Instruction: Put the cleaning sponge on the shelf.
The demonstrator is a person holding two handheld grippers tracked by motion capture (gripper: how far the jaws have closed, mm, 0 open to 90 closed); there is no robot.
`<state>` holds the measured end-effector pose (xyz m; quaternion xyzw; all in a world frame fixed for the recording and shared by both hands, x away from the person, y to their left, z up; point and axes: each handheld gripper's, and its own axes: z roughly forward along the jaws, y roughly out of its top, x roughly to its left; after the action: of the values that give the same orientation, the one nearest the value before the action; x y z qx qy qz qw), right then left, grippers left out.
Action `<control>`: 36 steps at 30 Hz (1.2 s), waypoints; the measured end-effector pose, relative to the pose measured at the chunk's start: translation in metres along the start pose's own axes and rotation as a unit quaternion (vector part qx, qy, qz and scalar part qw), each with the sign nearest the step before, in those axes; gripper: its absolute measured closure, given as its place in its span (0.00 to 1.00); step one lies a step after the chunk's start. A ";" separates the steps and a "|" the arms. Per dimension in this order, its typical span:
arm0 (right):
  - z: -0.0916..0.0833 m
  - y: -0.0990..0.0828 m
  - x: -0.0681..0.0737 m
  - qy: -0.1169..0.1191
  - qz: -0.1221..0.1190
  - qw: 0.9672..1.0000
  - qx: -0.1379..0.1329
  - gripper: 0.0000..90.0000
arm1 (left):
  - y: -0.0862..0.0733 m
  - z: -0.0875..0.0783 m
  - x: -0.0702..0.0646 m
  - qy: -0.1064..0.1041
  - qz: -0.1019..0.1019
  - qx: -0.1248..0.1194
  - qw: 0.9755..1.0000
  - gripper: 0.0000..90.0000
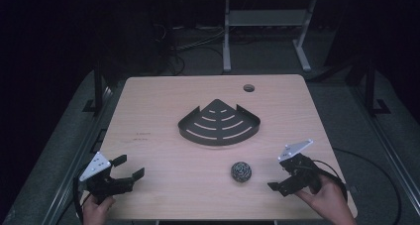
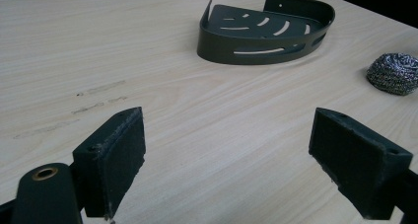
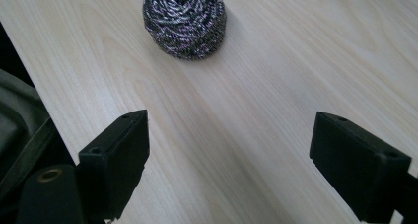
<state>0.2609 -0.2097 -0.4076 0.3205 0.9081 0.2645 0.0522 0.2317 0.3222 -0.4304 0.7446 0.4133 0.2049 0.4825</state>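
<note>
While a person is holding a two-fingered gripper in each hand at the near edge of a pale wooden tabletop, a steel wool scouring ball is sitting on the bare wood, close to that near edge and right of centre. The ball is the landmark here. The right gripper is hovering just to the right of the ball, near it but not touching, with its fingers spread wide and gripping nothing; in the right gripper view the ball is lying ahead of the two black fingers, beyond their gap and toward the left one. The left gripper is sitting well apart from the ball, far to its left, and its fingers are likewise standing wide open and empty over bare wood. A dark metal corner shelf basket with curved slots is resting beyond the ball, toward the middle of the tabletop, apart from it. In the left gripper view the ball is appearing at the right edge, nearer than the basket.
</note>
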 end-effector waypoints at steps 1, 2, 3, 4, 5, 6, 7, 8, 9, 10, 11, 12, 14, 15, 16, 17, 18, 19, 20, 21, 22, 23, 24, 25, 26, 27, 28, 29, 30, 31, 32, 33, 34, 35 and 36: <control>0.001 0.002 0.000 0.001 -0.004 1.000 0.002 0.16 | 0.000 0.000 0.000 0.000 0.000 0.000 1.000 0.15; 0.002 0.005 0.001 -0.001 -0.008 1.000 0.005 0.16 | 0.000 0.000 0.000 -0.002 -0.002 -0.001 1.000 0.15; 0.002 0.006 0.002 -0.002 -0.009 1.000 0.006 0.16 | 0.000 0.000 0.000 -0.003 -0.003 -0.002 1.000 0.15; 0.002 0.006 0.002 -0.002 -0.009 1.000 0.006 0.16 | 0.000 0.000 0.000 -0.003 -0.003 -0.002 1.000 0.15; 0.004 0.009 0.003 -0.002 -0.015 1.000 0.007 0.17 | 0.000 0.001 -0.001 -0.001 -0.001 0.001 1.000 0.15; 0.004 0.010 0.003 -0.002 -0.015 1.000 0.008 0.16 | 0.000 0.001 -0.001 -0.001 -0.001 0.001 1.000 0.15; 0.005 0.012 0.003 -0.001 -0.017 1.000 0.009 0.16 | 0.000 0.000 0.000 -0.002 -0.001 -0.001 1.000 0.15; 0.005 0.014 0.004 0.001 -0.019 1.000 0.009 0.17 | 0.001 0.000 0.000 -0.001 -0.001 -0.001 1.000 0.15; 0.006 0.015 0.005 0.001 -0.021 1.000 0.010 0.17 | 0.001 -0.001 0.000 -0.001 -0.002 -0.003 1.000 0.15; 0.006 0.016 0.005 0.002 -0.022 1.000 0.010 0.16 | 0.001 -0.001 0.000 0.000 -0.003 -0.004 1.000 0.15; 0.006 0.019 0.006 0.003 -0.026 1.000 0.010 0.17 | 0.001 -0.001 0.001 0.000 -0.003 -0.005 1.000 0.15; 0.007 0.020 0.006 0.005 -0.026 1.000 0.010 0.16 | 0.001 -0.002 0.001 0.001 -0.004 -0.005 1.000 0.15; 0.008 0.024 0.008 0.009 -0.029 0.999 0.010 0.16 | 0.001 -0.002 0.002 0.000 -0.007 -0.007 1.000 0.15; 0.009 0.026 0.008 0.010 -0.033 0.999 0.012 0.17 | 0.001 -0.002 0.002 0.000 -0.007 -0.007 1.000 0.15; 0.010 0.028 0.009 0.010 -0.035 0.999 0.015 0.16 | 0.001 -0.002 0.001 0.001 -0.006 -0.007 1.000 0.15; 0.011 0.030 0.010 0.011 -0.038 0.999 0.016 0.16 | 0.001 -0.002 0.001 0.000 -0.005 -0.007 1.000 0.15; 0.011 0.030 0.010 0.011 -0.038 0.999 0.016 0.16 | 0.001 -0.002 0.001 0.000 -0.005 -0.007 1.000 0.15; 0.014 0.034 0.011 0.014 -0.043 0.999 0.018 0.17 | 0.001 -0.002 0.001 0.000 -0.005 -0.006 1.000 0.15; 0.015 0.036 0.011 0.016 -0.043 0.999 0.019 0.16 | 0.001 -0.002 0.001 0.000 -0.006 -0.007 1.000 0.15; 0.016 0.037 0.011 0.016 -0.047 0.999 0.018 0.16 | 0.001 -0.002 0.001 -0.001 -0.005 -0.007 1.000 0.15; 0.018 0.039 0.012 0.017 -0.047 0.999 0.018 0.16 | 0.001 -0.002 0.001 -0.001 -0.005 -0.007 1.000 0.15; 0.019 0.040 0.012 0.019 -0.048 0.998 0.019 0.16 | 0.001 -0.002 0.001 -0.001 -0.005 -0.007 1.000 0.15; 0.021 0.042 0.012 0.021 -0.048 0.998 0.021 0.16 | 0.001 -0.002 0.001 -0.001 -0.006 -0.008 1.000 0.15; 0.022 0.043 0.012 0.023 -0.052 0.998 0.024 0.16 | 0.001 -0.002 0.001 0.000 -0.006 -0.008 1.000 0.15; 0.024 0.044 0.013 0.022 -0.053 0.998 0.027 0.17 | 0.001 -0.003 0.002 -0.001 -0.007 -0.008 1.000 0.15; 0.024 0.044 0.013 0.022 -0.053 0.998 0.027 0.17 | 0.001 -0.003 0.002 -0.001 -0.007 -0.008 1.000 0.15; 0.026 0.047 0.014 0.024 -0.056 0.998 0.030 0.17 | 0.001 -0.003 0.002 -0.001 -0.006 -0.009 1.000 0.15; 0.026 0.047 0.014 0.024 -0.056 0.998 0.030 0.17 | 0.001 -0.003 0.002 -0.001 -0.006 -0.009 1.000 0.15; 0.028 0.050 0.015 0.026 -0.057 0.998 0.030 0.16 | 0.002 -0.003 0.002 0.000 -0.005 -0.009 1.000 0.15; 0.028 0.051 0.015 0.026 -0.056 0.998 0.030 0.17 | 0.002 -0.003 0.002 0.000 -0.007 -0.010 1.000 0.15; 0.029 0.052 0.015 0.027 -0.057 0.998 0.031 0.16 | 0.002 -0.003 0.002 -0.001 -0.007 -0.010 1.000 0.15; 0.030 0.054 0.015 0.029 -0.059 0.997 0.031 0.17 | 0.002 -0.003 0.002 0.000 -0.006 -0.010 1.000 0.15; 0.031 0.056 0.016 0.029 -0.060 0.997 0.033 0.17 | 0.002 -0.003 0.002 0.001 -0.006 -0.010 1.000 0.15; 0.033 0.057 0.016 0.030 -0.061 0.997 0.034 0.17 | 0.002 -0.003 0.002 0.000 -0.006 -0.010 1.000 0.15; 0.034 0.059 0.016 0.031 -0.063 0.997 0.037 0.17 | 0.002 -0.003 0.002 0.000 -0.006 -0.010 1.000 0.15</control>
<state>0.2896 -0.1461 -0.4052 0.2563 0.9366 0.2372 0.0285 0.2315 0.3248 -0.4277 0.7371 0.4156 0.2059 0.4914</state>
